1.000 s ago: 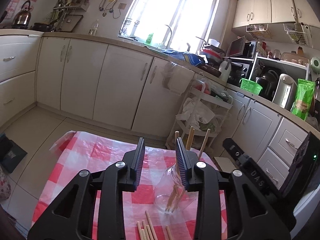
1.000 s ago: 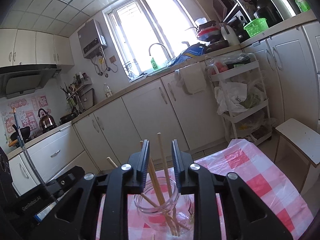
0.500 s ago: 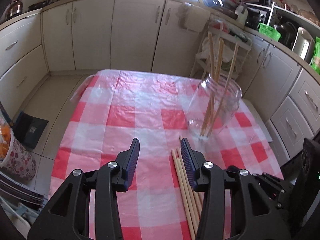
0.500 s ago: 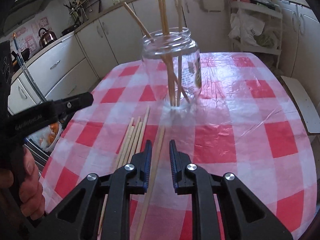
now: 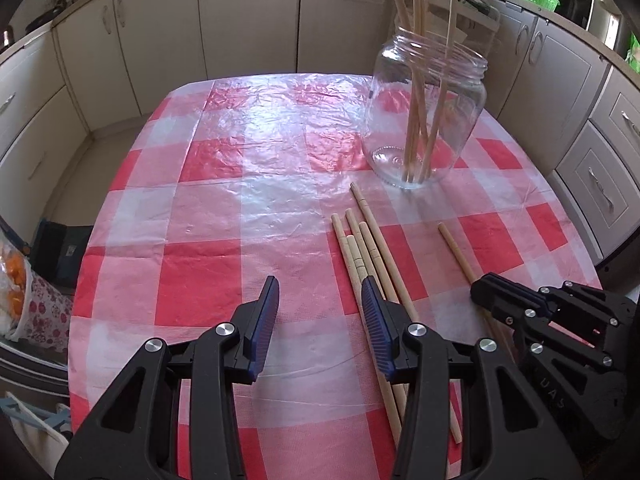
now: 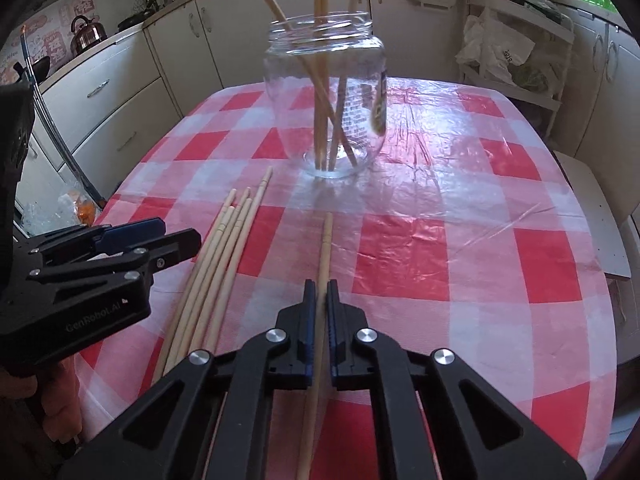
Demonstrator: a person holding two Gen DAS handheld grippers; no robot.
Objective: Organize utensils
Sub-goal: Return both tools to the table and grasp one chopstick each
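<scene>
A clear glass jar (image 5: 428,116) stands upright on the red-and-white checked tablecloth (image 5: 248,184) and holds several wooden chopsticks; it also shows in the right wrist view (image 6: 326,108). Several loose chopsticks (image 5: 368,256) lie side by side in front of it, also in the right wrist view (image 6: 218,256). A single chopstick (image 6: 324,248) lies apart to their right. My right gripper (image 6: 320,292) is low over the cloth with its jaws closed around this chopstick. My left gripper (image 5: 320,300) is open and empty, its right finger over the bundle.
Cream kitchen cabinets (image 5: 248,12) ring the table. A white rack with bags (image 6: 516,52) stands behind on the right. A low white stool (image 6: 596,204) is by the table's right edge. Bags sit on the floor to the left (image 5: 24,296).
Both grippers dropped from up by the jar to low over the cloth near the front. The right gripper's jaws narrowed around the single chopstick. The left stayed open.
</scene>
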